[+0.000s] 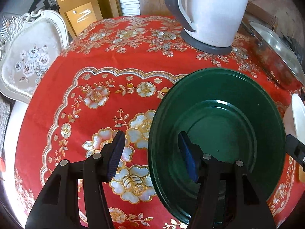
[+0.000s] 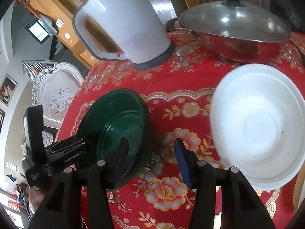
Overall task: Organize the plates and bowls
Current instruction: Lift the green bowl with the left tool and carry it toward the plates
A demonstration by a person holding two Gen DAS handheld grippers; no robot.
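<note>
Nearest in the left wrist view, the left gripper (image 1: 150, 152) hangs over the table with its jaws apart and nothing between them: one finger over the cloth, the other over the dark green plate (image 1: 219, 133). That plate lies flat on the red tablecloth (image 1: 76, 114), which is printed with gold and silver flowers inside a scalloped border.

In the right wrist view the right gripper (image 2: 152, 156) also stands parted and empty above bare cloth, between the green dish at its left and a white bowl (image 2: 257, 126) at its right; the two dishes are well apart. Whether the green dish is one piece or a stack cannot be told.

Farther back on the table a white electric kettle (image 2: 129, 26) sits on its grey base, and beside it a steel wok with a glass lid (image 2: 234, 26).

Past the table edge stands a pale carved chair with floral upholstery (image 1: 32, 57), then wooden cabinets (image 1: 76, 3) and a wall with framed pictures (image 2: 7, 89).
</note>
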